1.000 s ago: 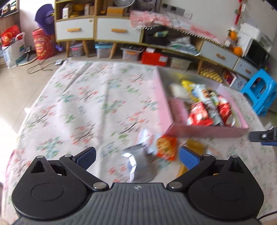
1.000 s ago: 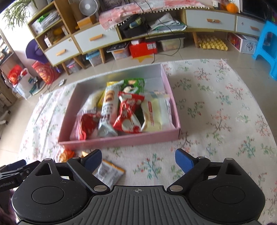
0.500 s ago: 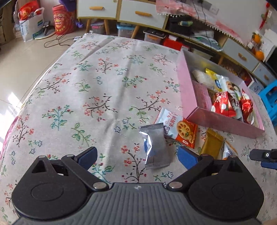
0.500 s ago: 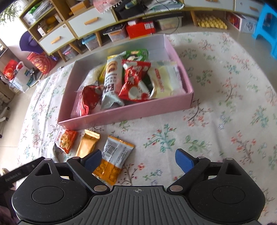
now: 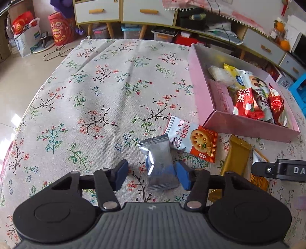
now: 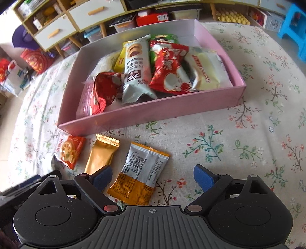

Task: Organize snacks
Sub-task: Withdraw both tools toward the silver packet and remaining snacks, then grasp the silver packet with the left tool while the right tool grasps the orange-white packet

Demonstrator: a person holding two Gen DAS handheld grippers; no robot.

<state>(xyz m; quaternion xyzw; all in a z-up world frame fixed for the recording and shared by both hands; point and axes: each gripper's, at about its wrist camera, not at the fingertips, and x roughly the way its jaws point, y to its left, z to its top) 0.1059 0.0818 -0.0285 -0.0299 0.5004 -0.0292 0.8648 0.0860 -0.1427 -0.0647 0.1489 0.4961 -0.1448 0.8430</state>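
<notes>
A silver foil packet (image 5: 159, 164) lies on the floral cloth between the fingers of my left gripper (image 5: 152, 176). The jaws are closing. The right pad (image 5: 182, 177) is at the packet's edge, and the left pad (image 5: 120, 175) is still a gap away. My right gripper (image 6: 152, 177) stands open low over an orange-and-silver packet (image 6: 142, 170). Beside it lie a gold packet (image 6: 103, 156) and a red-and-white biscuit packet (image 6: 69, 151). Behind them, the pink box (image 6: 153, 115) holds several snack bags.
The biscuit packet (image 5: 191, 140) and gold packet (image 5: 237, 153) lie just right of the silver one, with the right gripper's finger (image 5: 279, 169) beyond them. The cloth (image 5: 95, 95) runs bare to the left. Cabinets (image 5: 122, 11), a blue stool (image 6: 294, 28) and floor bags (image 5: 24, 36) surround the table.
My left gripper's jaws have narrowed around the silver packet. My right gripper has dropped lower and come over the loose packets, so the orange-and-silver one now lies between its fingers.
</notes>
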